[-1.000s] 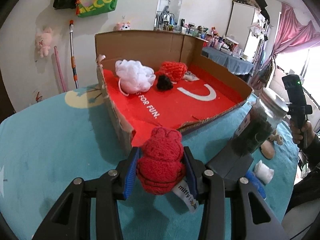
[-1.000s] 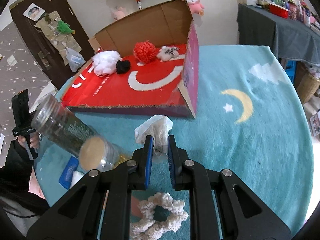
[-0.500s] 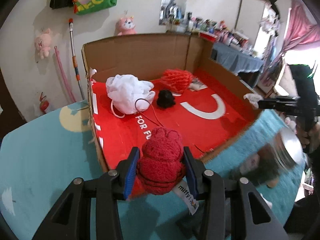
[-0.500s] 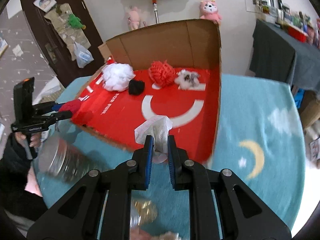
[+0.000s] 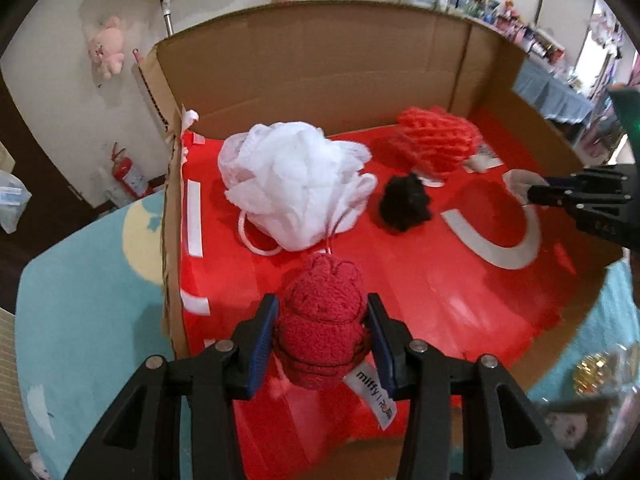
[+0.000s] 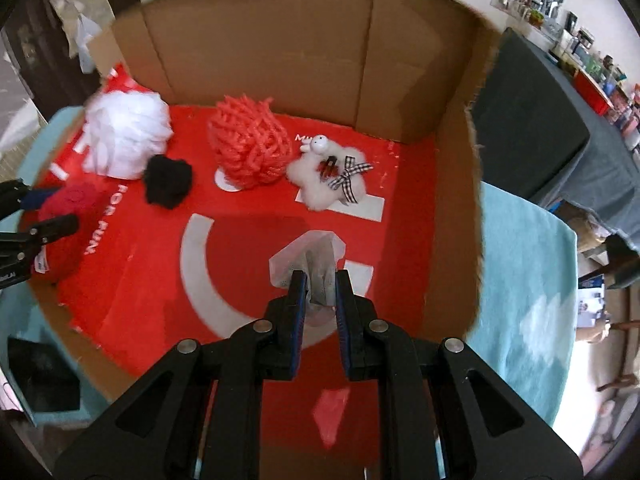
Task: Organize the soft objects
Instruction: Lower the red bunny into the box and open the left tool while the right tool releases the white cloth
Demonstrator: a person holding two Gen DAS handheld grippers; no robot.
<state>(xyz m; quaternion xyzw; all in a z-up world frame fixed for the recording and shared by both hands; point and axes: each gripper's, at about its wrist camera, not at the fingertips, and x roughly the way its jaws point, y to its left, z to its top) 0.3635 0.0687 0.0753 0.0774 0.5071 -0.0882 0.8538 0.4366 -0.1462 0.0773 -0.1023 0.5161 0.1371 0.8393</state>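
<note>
Both grippers are now hanging over the cardboard box [image 6: 452, 208] instead of the blue cloth. Left gripper [image 5: 322, 344] is clenching the red plush [image 5: 322, 332]; right gripper [image 6: 320, 284] is pinching the white tissue [image 6: 310, 252], the box's red floor showing beyond each pair of jaws.
</note>
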